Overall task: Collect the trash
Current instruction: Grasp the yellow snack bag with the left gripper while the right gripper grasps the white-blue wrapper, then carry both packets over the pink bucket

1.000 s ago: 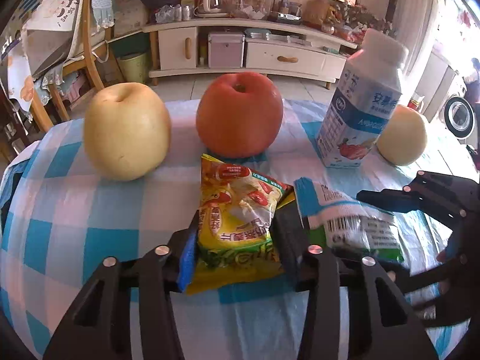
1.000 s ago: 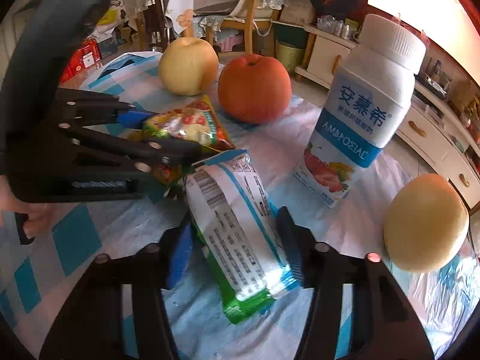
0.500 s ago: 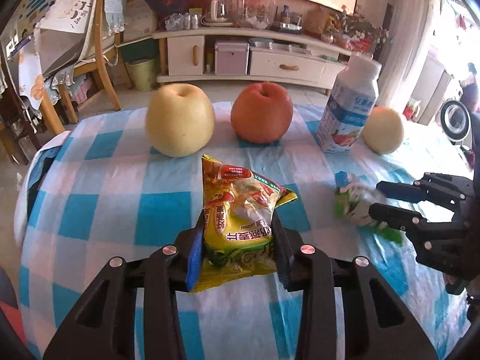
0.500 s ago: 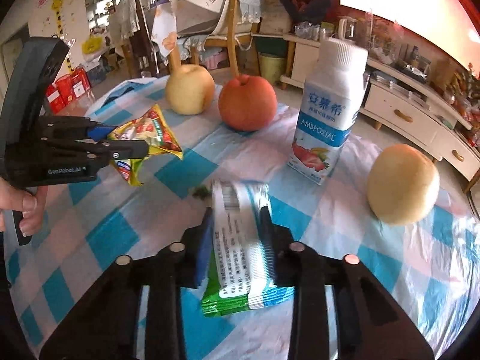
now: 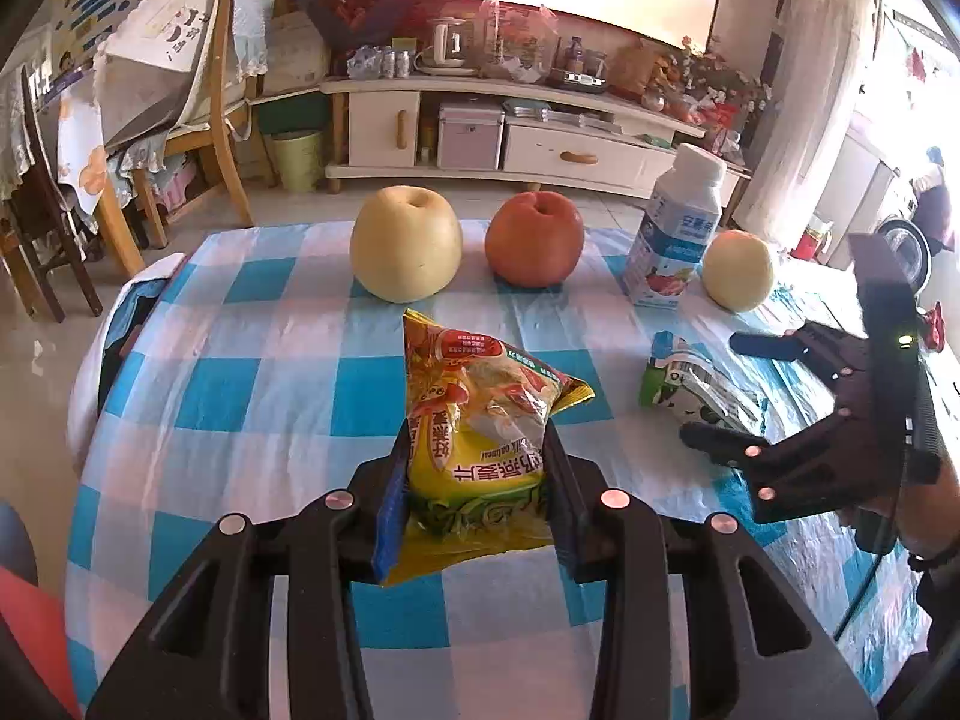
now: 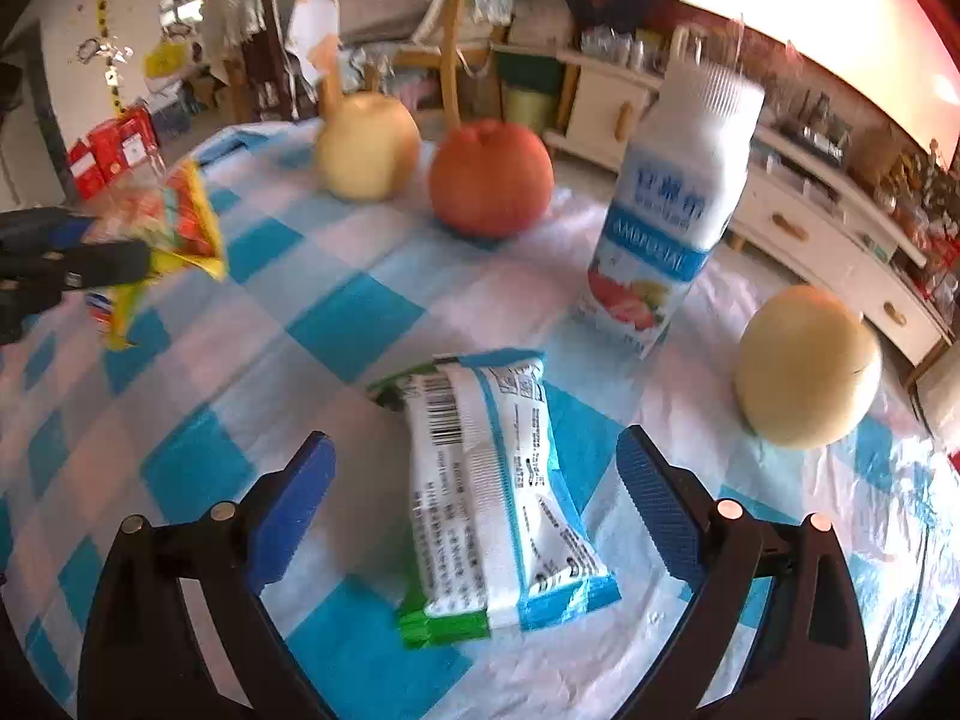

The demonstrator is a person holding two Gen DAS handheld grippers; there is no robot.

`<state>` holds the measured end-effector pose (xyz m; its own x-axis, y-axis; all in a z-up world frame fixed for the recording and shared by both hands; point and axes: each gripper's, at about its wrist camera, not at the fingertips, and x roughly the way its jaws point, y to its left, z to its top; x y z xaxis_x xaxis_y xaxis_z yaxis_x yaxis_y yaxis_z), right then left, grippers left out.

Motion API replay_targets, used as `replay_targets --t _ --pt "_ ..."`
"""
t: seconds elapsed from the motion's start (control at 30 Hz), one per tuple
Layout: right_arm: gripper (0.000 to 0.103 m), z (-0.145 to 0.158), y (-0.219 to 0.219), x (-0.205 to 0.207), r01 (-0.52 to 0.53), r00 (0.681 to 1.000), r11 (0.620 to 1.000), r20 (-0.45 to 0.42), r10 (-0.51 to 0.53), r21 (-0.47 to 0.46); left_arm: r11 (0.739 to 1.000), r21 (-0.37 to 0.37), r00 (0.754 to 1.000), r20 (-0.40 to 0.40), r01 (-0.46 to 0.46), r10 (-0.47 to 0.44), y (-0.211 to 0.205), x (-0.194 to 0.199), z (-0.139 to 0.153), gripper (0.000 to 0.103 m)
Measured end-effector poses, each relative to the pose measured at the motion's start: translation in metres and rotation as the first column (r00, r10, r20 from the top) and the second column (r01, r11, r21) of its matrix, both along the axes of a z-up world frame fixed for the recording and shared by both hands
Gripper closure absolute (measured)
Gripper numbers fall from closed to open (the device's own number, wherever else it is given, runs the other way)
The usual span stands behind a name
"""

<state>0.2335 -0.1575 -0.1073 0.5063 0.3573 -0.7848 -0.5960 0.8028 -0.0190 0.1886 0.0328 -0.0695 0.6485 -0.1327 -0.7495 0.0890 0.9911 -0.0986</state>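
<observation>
Home living/dining room. White TV cabinet (image 5: 516, 144) with drawers along the back wall, cluttered on top with a kettle (image 5: 447, 45), bottles and jars. Wooden chair (image 5: 198, 102) draped with cloths on the left, green waste bin (image 5: 297, 159) beside it. Table with blue-and-white checked tablecloth (image 5: 252, 330) holding fruit (image 5: 405, 252) and a yogurt bottle (image 5: 675, 234). Tiled floor, curtain at right.

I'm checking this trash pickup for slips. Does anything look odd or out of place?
Yes. The right tongs stand open, and the white-and-green wrapper sits loose between the fingers, gripped by neither; whether it rests on the checked tablecloth is unclear. The left tongs clamp the yellow snack bag. The fruit and bottle stand upright.
</observation>
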Motion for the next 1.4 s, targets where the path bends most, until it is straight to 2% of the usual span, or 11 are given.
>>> replay_targets --t 0.03,0.07,0.13,0.3,0.43,0.57,0.97,1.17,1.4 --pt "0.032 -0.008 -0.001 0.003 0.011 0.999 1.0 -0.042 -0.012 -0.007 1.0 -0.004 1.0 0.0 -0.004 0.004 0.002 0.001 0.0 0.063" --pt "0.034 -0.009 -0.002 0.002 0.023 0.999 1.0 -0.023 -0.023 0.001 1.0 -0.007 1.0 0.0 -0.005 0.005 0.003 0.002 -0.001 0.063" --pt "0.051 -0.011 -0.007 0.003 0.04 0.999 0.999 -0.021 -0.04 0.015 1.0 -0.008 1.0 0.002 -0.007 0.007 0.005 0.002 -0.003 0.063" --pt "0.065 -0.012 -0.003 -0.002 0.034 0.999 0.999 0.013 -0.034 -0.024 1.0 -0.02 1.0 -0.005 -0.019 0.019 0.009 0.001 -0.004 0.063" --pt "0.067 -0.011 0.0 -0.012 0.035 0.999 0.999 0.036 -0.034 -0.015 1.0 -0.018 1.0 0.004 -0.023 0.023 0.012 -0.005 0.001 0.063" --pt "0.067 0.004 -0.003 -0.027 0.045 0.997 0.999 0.061 -0.047 0.024 1.0 -0.008 0.999 0.03 -0.03 0.03 0.018 -0.015 0.012 0.063" --pt "0.067 0.09 0.01 -0.091 0.03 0.987 0.992 0.152 -0.048 0.12 0.998 0.0 0.992 0.115 -0.06 0.059 0.046 -0.067 0.066 0.063" --pt "0.067 0.135 0.057 -0.121 -0.065 0.979 0.987 0.203 0.035 0.146 0.991 0.013 0.975 0.18 -0.133 0.128 0.095 -0.111 0.107 0.063" --pt "0.067 0.174 0.157 -0.154 -0.25 0.948 0.952 0.243 0.204 0.178 0.962 0.056 0.943 0.22 -0.266 0.248 0.177 -0.172 0.135 0.063"
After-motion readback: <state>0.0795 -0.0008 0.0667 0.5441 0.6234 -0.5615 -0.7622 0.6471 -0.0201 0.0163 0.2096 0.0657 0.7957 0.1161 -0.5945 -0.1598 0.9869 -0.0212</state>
